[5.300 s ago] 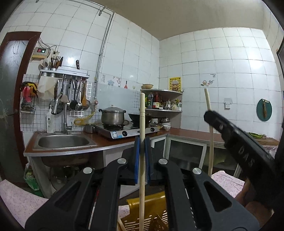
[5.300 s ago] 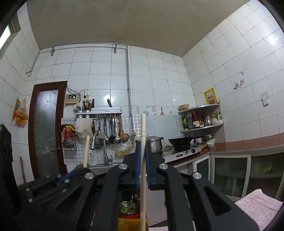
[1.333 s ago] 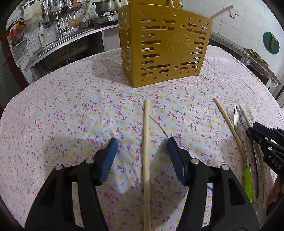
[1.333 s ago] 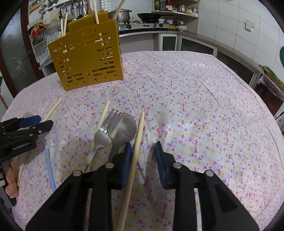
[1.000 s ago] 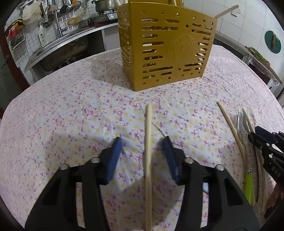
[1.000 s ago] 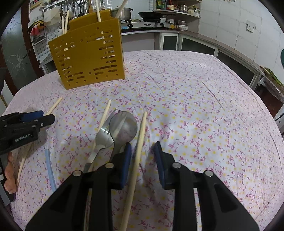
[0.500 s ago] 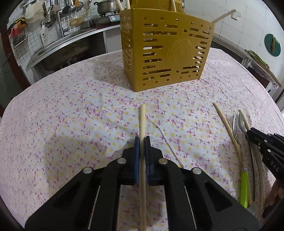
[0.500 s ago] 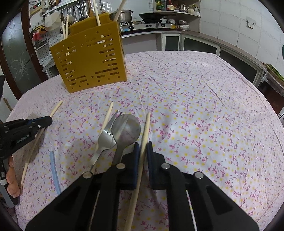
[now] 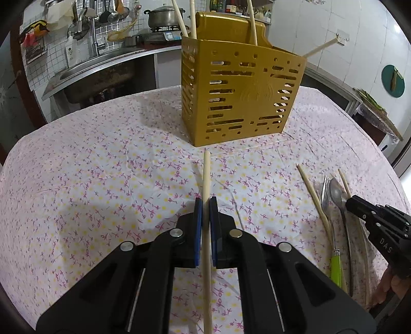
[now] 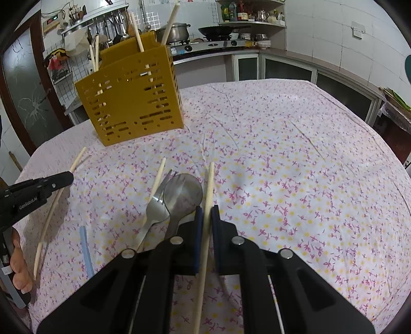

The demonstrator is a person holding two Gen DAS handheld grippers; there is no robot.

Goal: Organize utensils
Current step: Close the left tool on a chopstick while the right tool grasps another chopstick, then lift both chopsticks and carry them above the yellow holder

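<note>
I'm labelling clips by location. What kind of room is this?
Most likely a home kitchen: a sink with utensils hanging above it, a pot on a gas stove, and a table with a floral cloth.

In the left wrist view, bare floral bench (image 9: 90, 179) fills the left half of the frame and the strip up to the yellow utensil holder (image 9: 239, 97) at top centre, which blocks the way ahead; chopsticks (image 9: 253, 23) jut from its top. At lower right a loose chopstick (image 9: 312, 195), fork (image 9: 327, 203) and spoon (image 9: 337, 197) crowd the cloth. In the right wrist view, the whole right side of the bench is open.
</note>
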